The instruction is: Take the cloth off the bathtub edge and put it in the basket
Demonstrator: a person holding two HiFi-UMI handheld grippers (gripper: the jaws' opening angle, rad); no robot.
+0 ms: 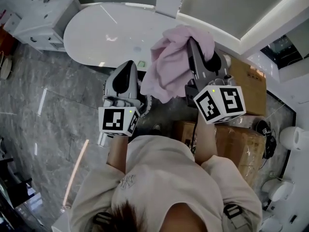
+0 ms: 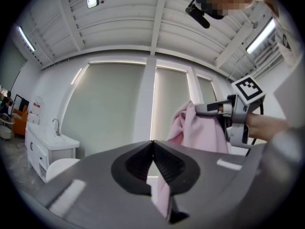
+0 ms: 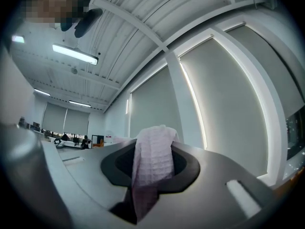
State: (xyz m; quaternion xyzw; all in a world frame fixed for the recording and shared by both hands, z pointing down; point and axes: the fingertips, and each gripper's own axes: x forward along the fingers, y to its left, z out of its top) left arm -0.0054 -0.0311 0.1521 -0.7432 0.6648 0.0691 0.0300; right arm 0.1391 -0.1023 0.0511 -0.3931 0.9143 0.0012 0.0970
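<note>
The pink cloth hangs bunched in the air over the near end of the white bathtub, with my right gripper shut on its top. In the right gripper view the cloth fills the jaws of that gripper. My left gripper is beside it on the left, tips together with nothing between them. From there the cloth hangs to the right, and pink also shows through the slit lower down. A dark round rim, maybe the basket, is mostly hidden under the left gripper.
A white vanity with a sink stands left of the tub on the grey marble floor. Cardboard boxes sit to the right, one close by my right arm. White fixtures line the far right.
</note>
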